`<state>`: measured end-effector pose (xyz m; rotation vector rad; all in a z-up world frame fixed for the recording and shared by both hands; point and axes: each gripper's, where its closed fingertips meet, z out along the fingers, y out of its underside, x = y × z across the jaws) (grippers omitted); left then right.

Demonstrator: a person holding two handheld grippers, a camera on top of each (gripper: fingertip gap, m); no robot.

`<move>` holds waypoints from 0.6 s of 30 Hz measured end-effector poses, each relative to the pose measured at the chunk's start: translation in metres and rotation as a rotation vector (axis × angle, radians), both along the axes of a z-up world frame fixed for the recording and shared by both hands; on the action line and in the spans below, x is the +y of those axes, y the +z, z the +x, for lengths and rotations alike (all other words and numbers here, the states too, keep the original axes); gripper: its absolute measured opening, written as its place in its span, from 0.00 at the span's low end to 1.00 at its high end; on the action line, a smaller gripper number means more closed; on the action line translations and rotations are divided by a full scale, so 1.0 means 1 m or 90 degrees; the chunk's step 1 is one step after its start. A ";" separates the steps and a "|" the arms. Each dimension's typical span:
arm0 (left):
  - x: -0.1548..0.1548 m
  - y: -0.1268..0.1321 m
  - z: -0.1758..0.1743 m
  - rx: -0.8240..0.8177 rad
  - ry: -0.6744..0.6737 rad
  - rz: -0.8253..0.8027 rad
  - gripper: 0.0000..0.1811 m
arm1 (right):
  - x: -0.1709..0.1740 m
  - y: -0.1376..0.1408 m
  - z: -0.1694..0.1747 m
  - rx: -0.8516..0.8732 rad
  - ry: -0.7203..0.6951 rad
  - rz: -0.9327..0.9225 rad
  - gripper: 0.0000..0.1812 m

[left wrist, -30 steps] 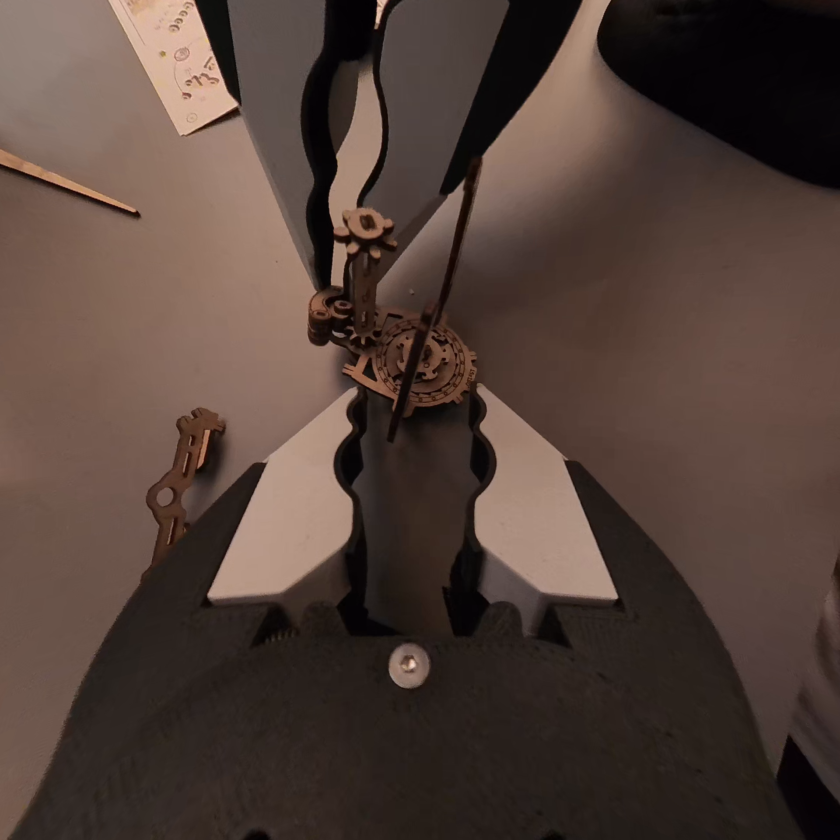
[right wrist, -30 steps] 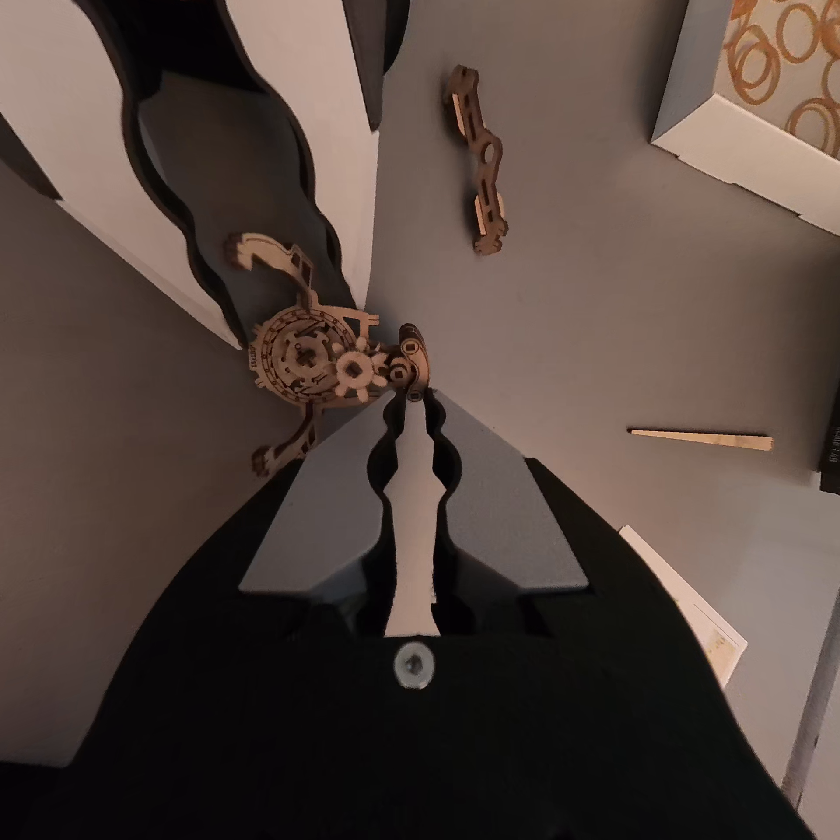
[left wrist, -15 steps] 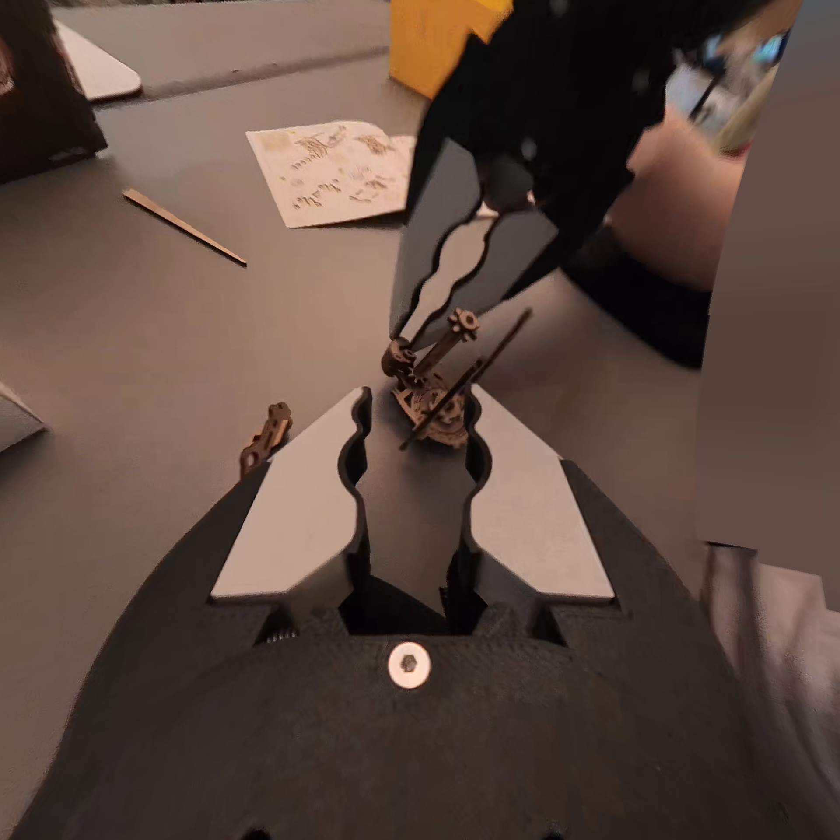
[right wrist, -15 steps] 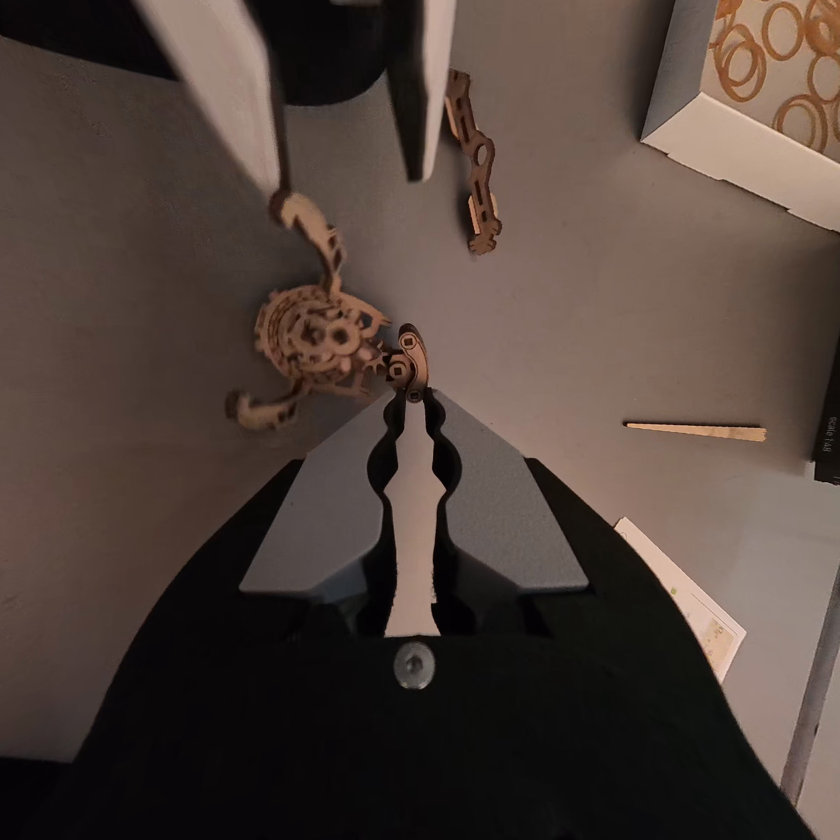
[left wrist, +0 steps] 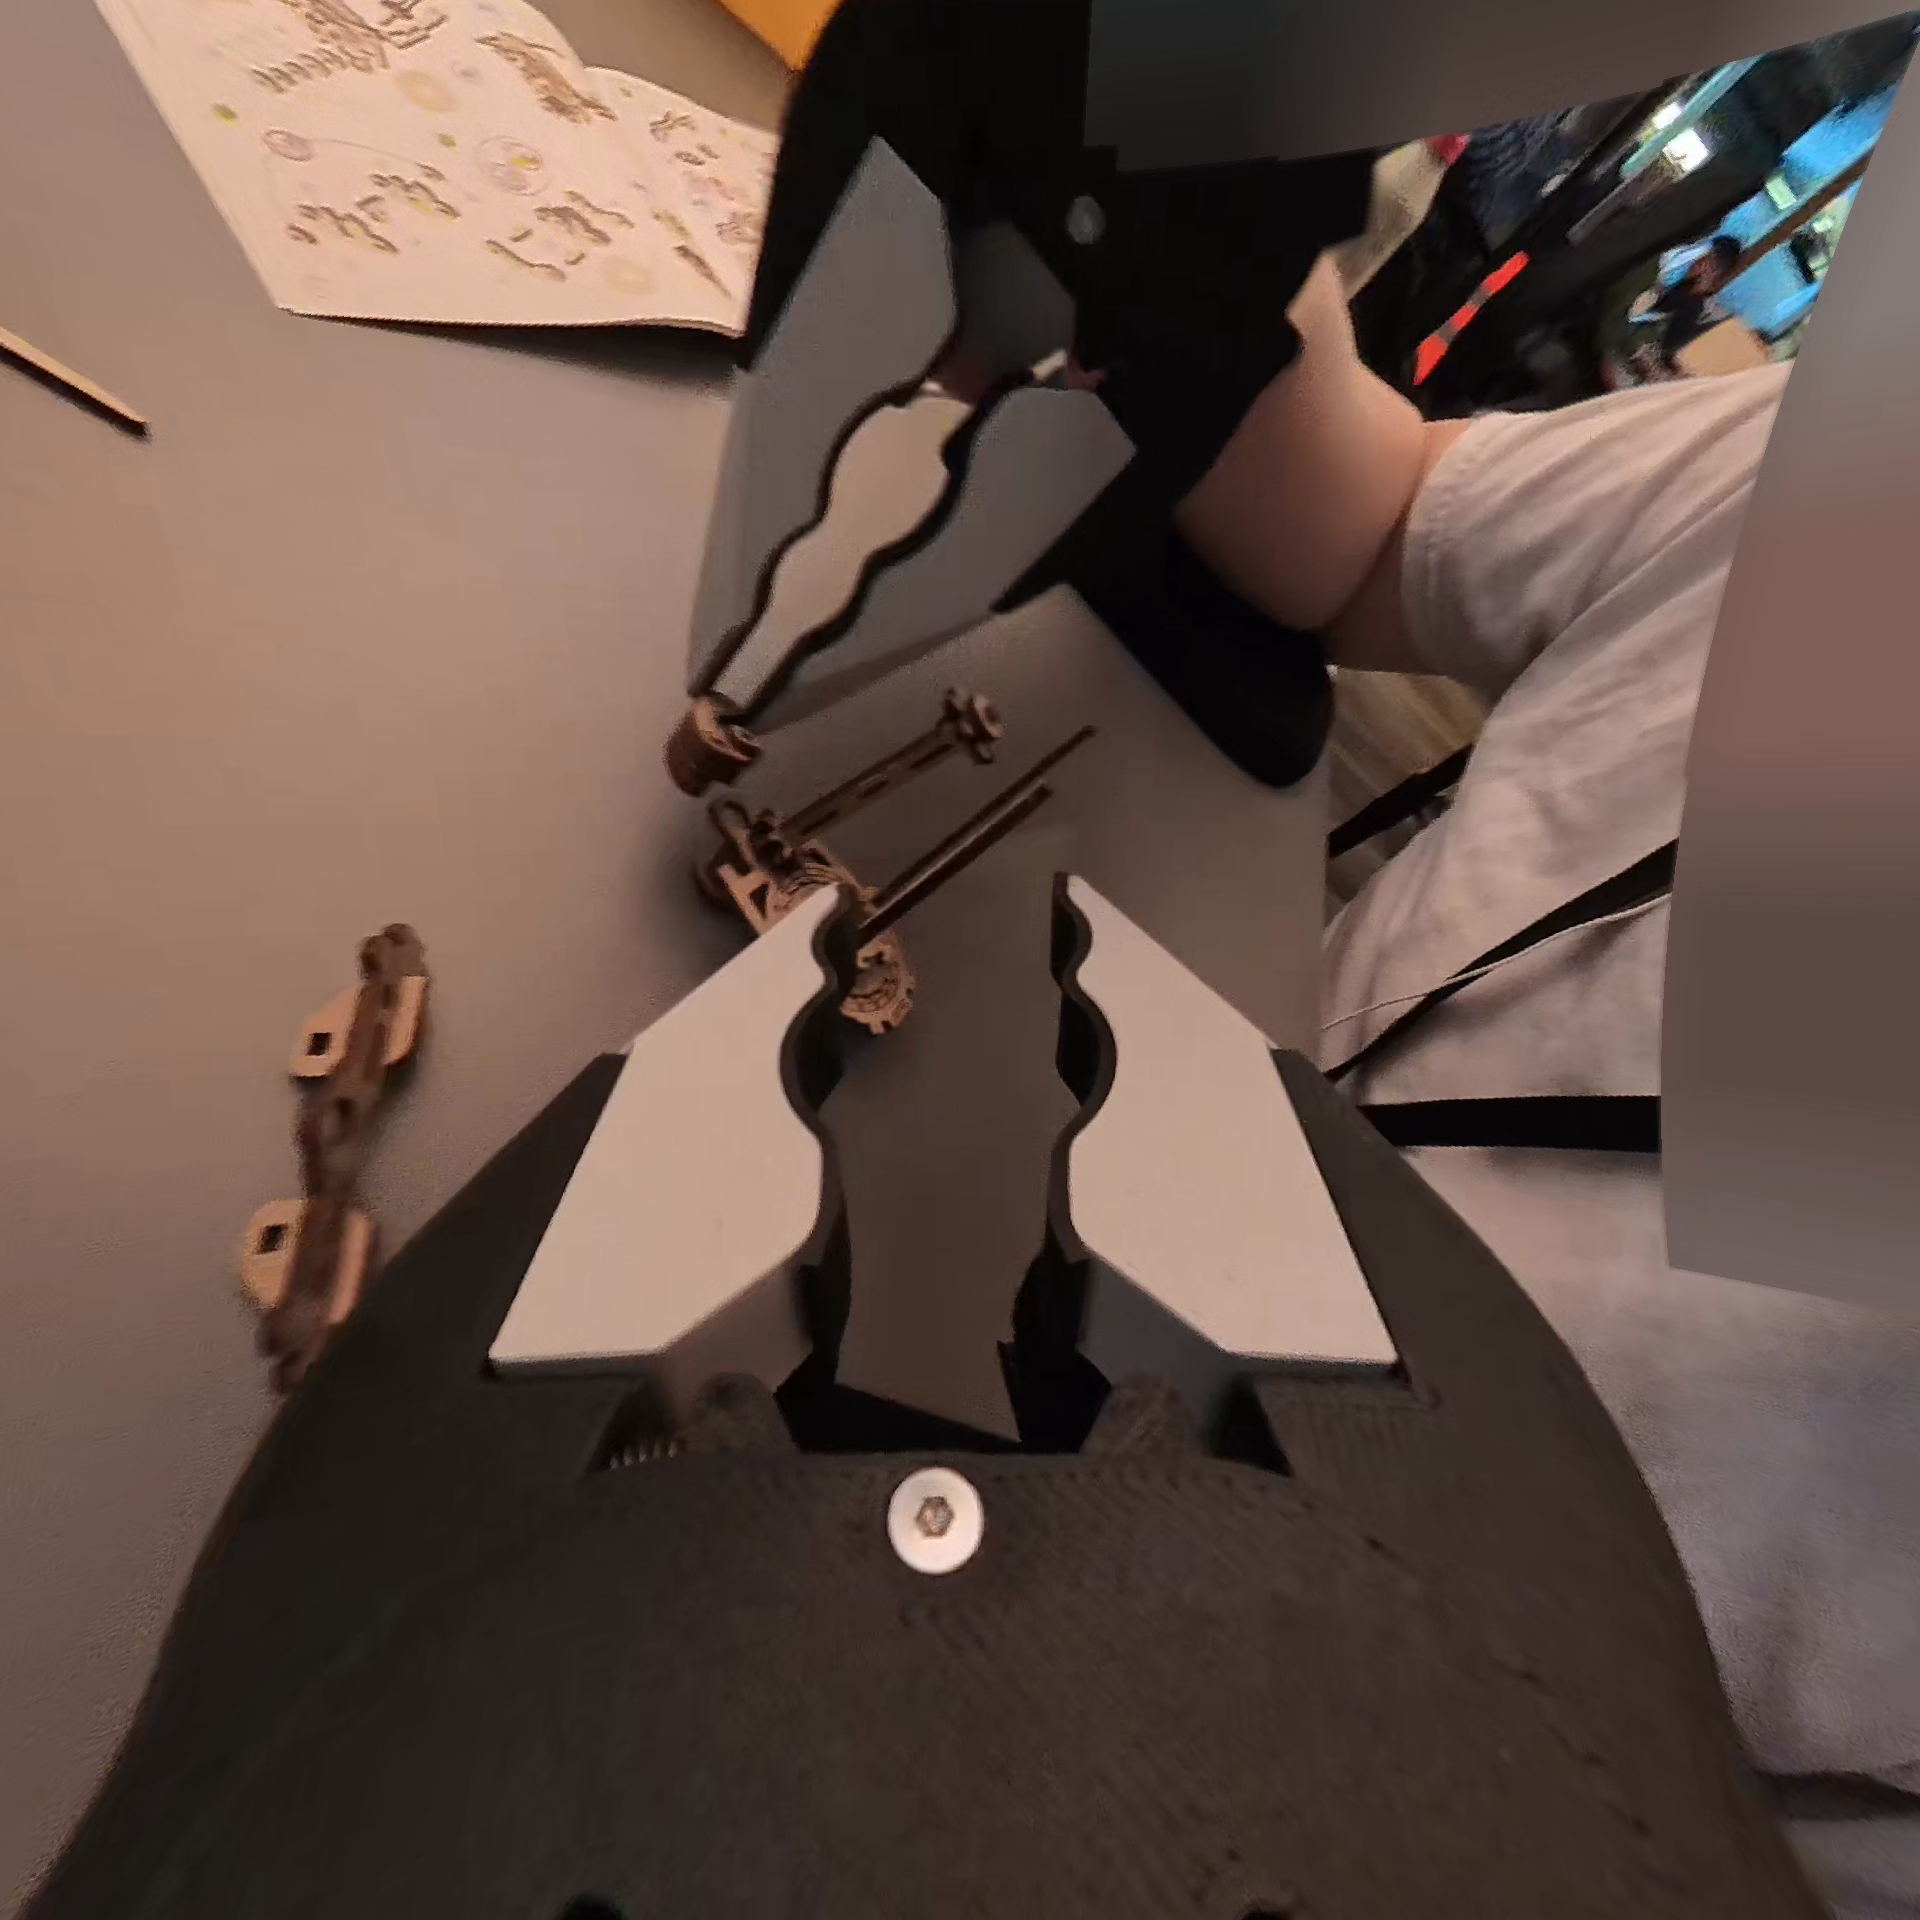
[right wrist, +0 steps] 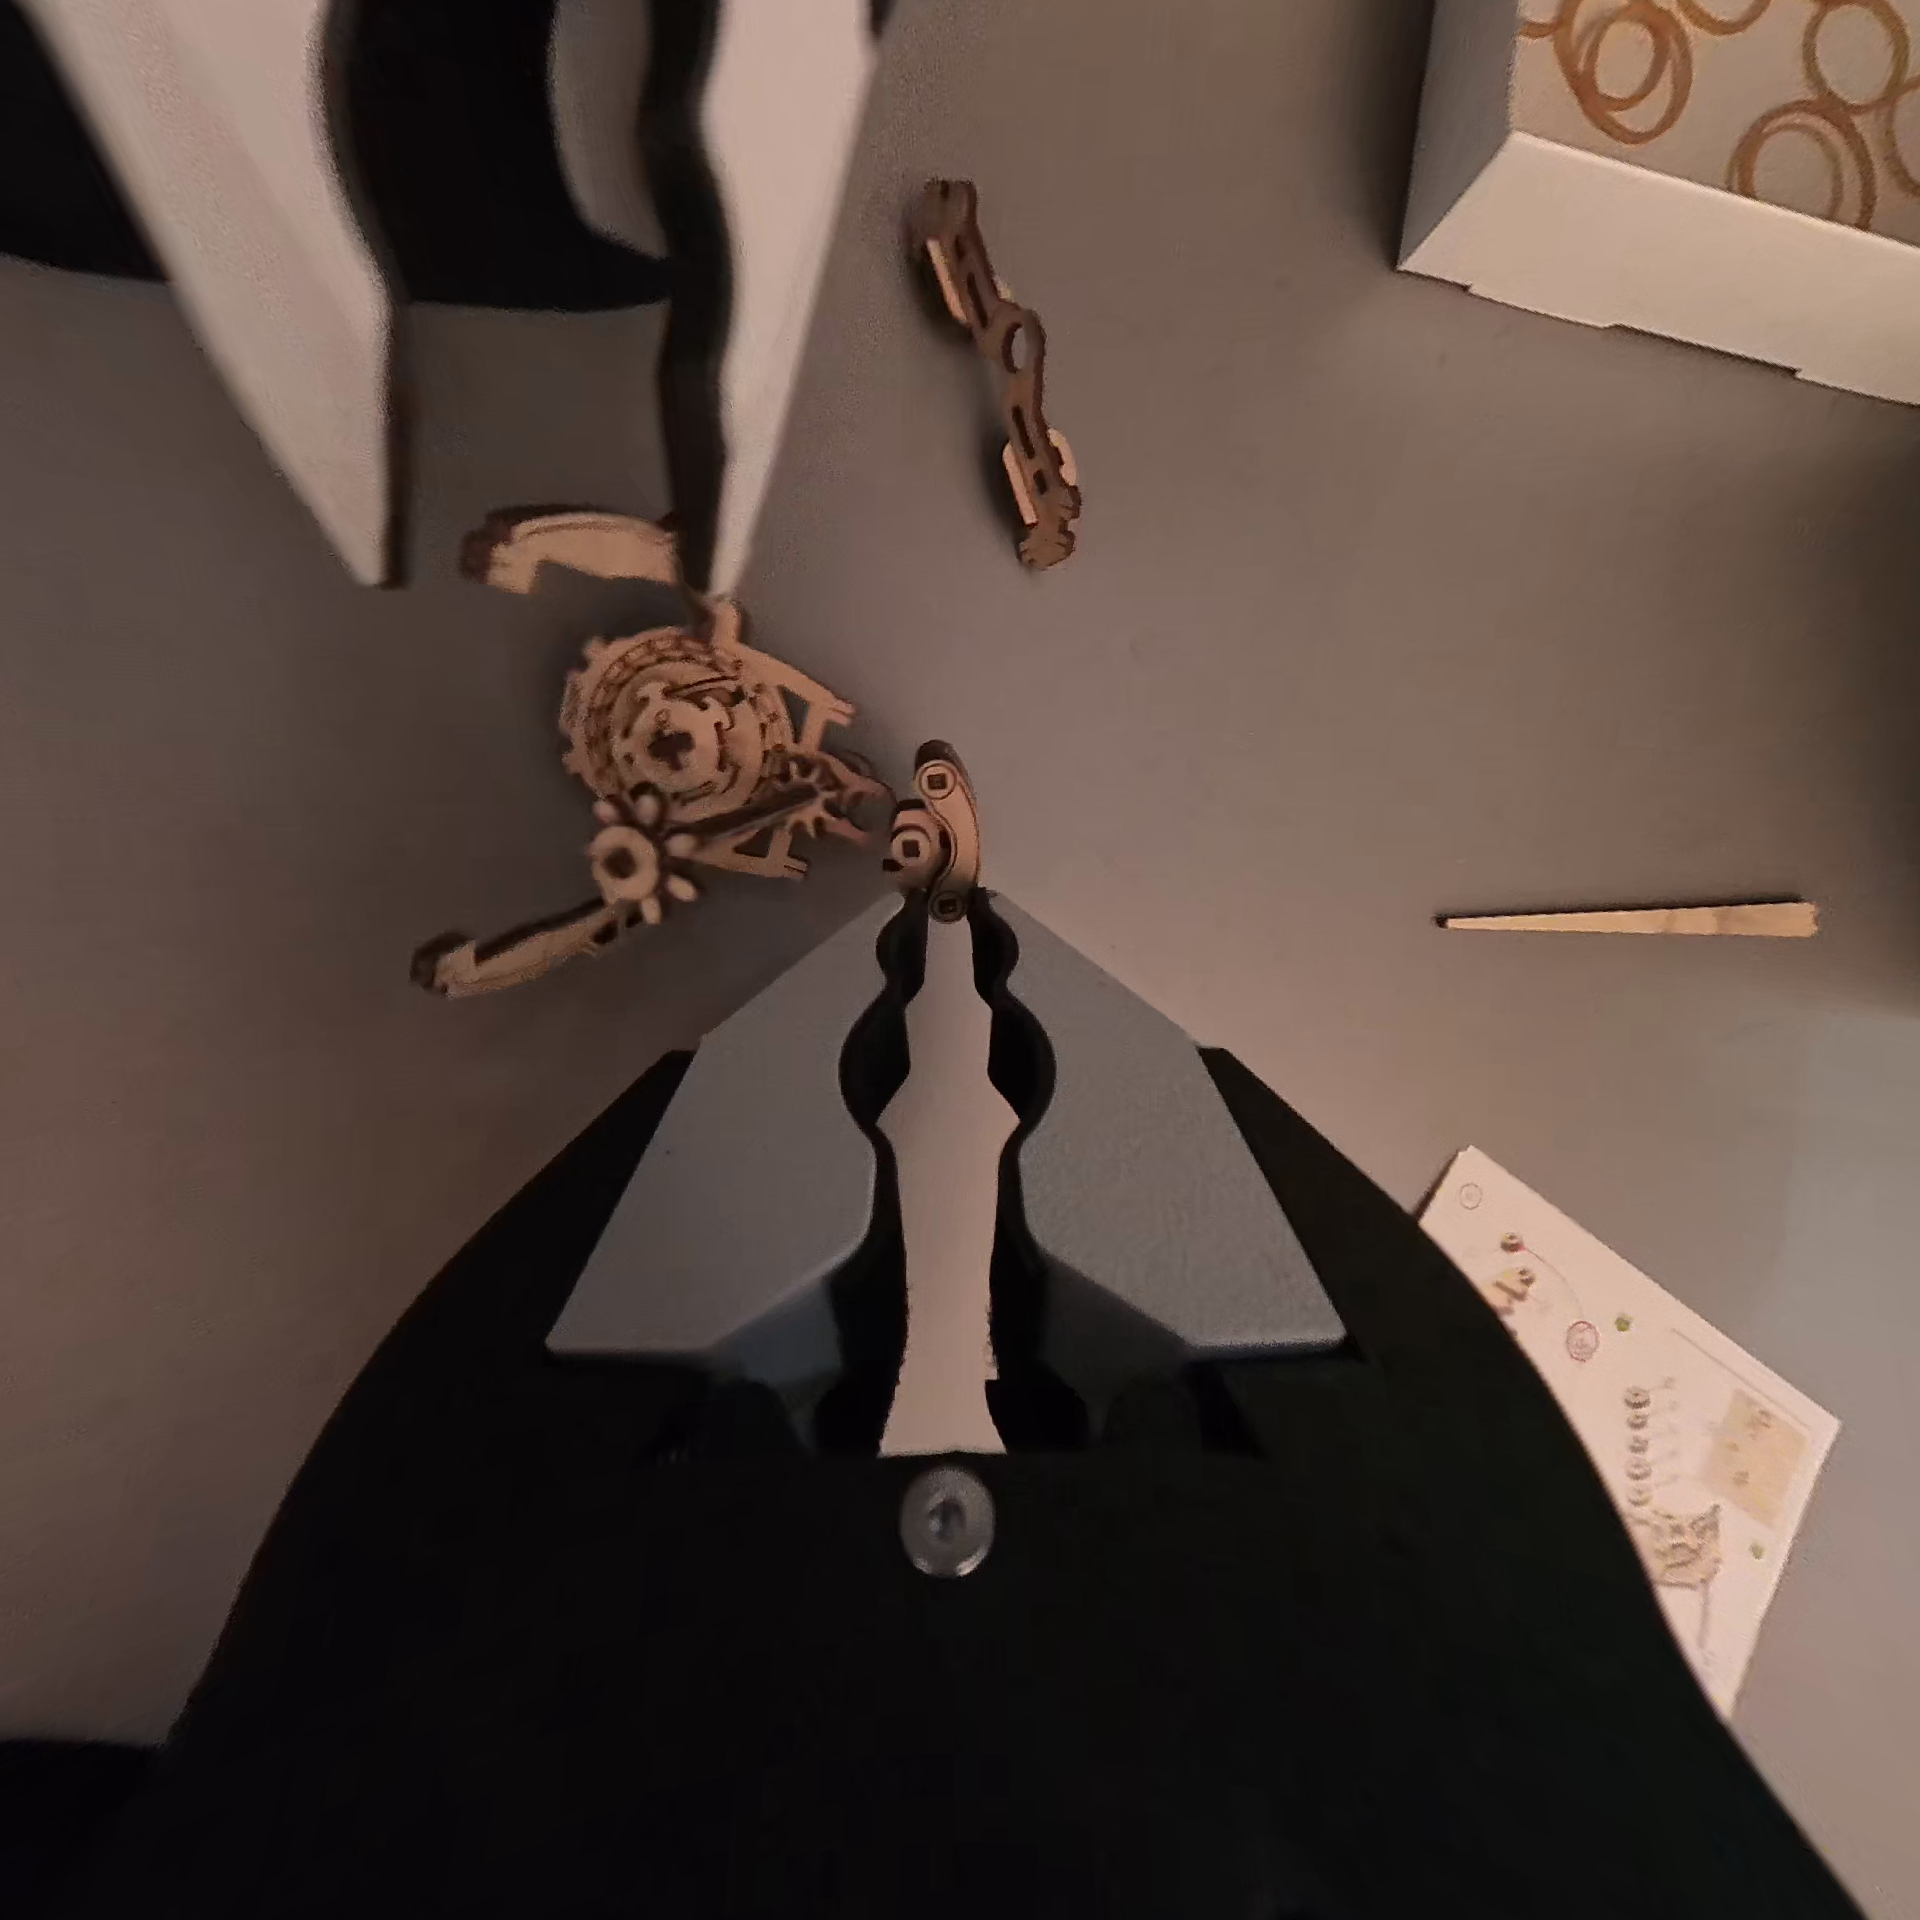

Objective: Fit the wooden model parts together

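Right tongs (right wrist: 948,906) are pinched down on a small wooden link piece (right wrist: 938,821), gripping it by its near end with the rest poking out past the tips. Just left of it sits the geared wooden assembly (right wrist: 681,758), a round toothed disc with 2 curved arms, and the link piece is close beside its small gears (touching or a hair apart, hard to call from here). Left tongs (left wrist: 945,914) stand wide apart with nothing between them; in the left wrist view the left finger's tip overlaps the edge of the assembly (left wrist: 821,883), whose thin arms stick up and away to the right. A flat slotted wooden bar (right wrist: 1006,364) lies alone on the grey tabletop (right wrist: 1351,644), farther off. A thin wooden sliver (right wrist: 1626,921) rests off to the right, well apart. A printed instruction sheet (right wrist: 1621,1455) lies at the near right, and a white box (right wrist: 1683,166) with ring-shaped cut-outs occupies the far right corner.
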<state>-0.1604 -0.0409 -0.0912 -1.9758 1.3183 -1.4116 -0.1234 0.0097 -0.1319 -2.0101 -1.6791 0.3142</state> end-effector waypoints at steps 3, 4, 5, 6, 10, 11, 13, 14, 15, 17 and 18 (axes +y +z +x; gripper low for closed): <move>-0.012 0.006 0.004 -0.028 -0.013 -0.009 0.19 | -0.004 0.007 -0.001 0.046 -0.013 -0.052 0.04; -0.009 0.007 0.003 -0.029 -0.007 -0.007 0.18 | -0.004 0.010 -0.001 0.060 -0.022 -0.071 0.04; -0.003 0.011 0.000 -0.035 0.004 -0.005 0.18 | -0.005 0.013 -0.002 0.074 -0.030 -0.086 0.04; 0.008 0.017 -0.005 -0.046 0.024 -0.006 0.18 | -0.006 0.014 -0.003 0.083 -0.035 -0.100 0.04; 0.056 0.038 -0.015 -0.083 0.115 0.013 0.12 | -0.006 0.015 -0.003 0.080 -0.056 -0.107 0.04; 0.059 0.028 -0.012 -0.045 0.107 0.031 0.11 | -0.007 0.014 -0.004 0.075 -0.055 -0.102 0.04; 0.056 0.008 -0.001 0.030 0.078 0.041 0.10 | -0.008 0.011 -0.005 0.062 -0.057 -0.091 0.04; 0.054 0.001 0.004 0.053 0.070 0.034 0.10 | -0.008 0.010 -0.006 0.057 -0.060 -0.086 0.04; 0.052 -0.002 0.010 0.058 0.063 0.022 0.10 | -0.008 0.010 -0.006 0.055 -0.062 -0.082 0.04; 0.054 -0.006 0.016 0.066 0.065 0.005 0.11 | -0.008 0.008 -0.007 0.050 -0.066 -0.077 0.04; 0.058 -0.011 0.016 0.082 0.074 0.006 0.13 | -0.008 0.008 -0.008 0.048 -0.067 -0.070 0.04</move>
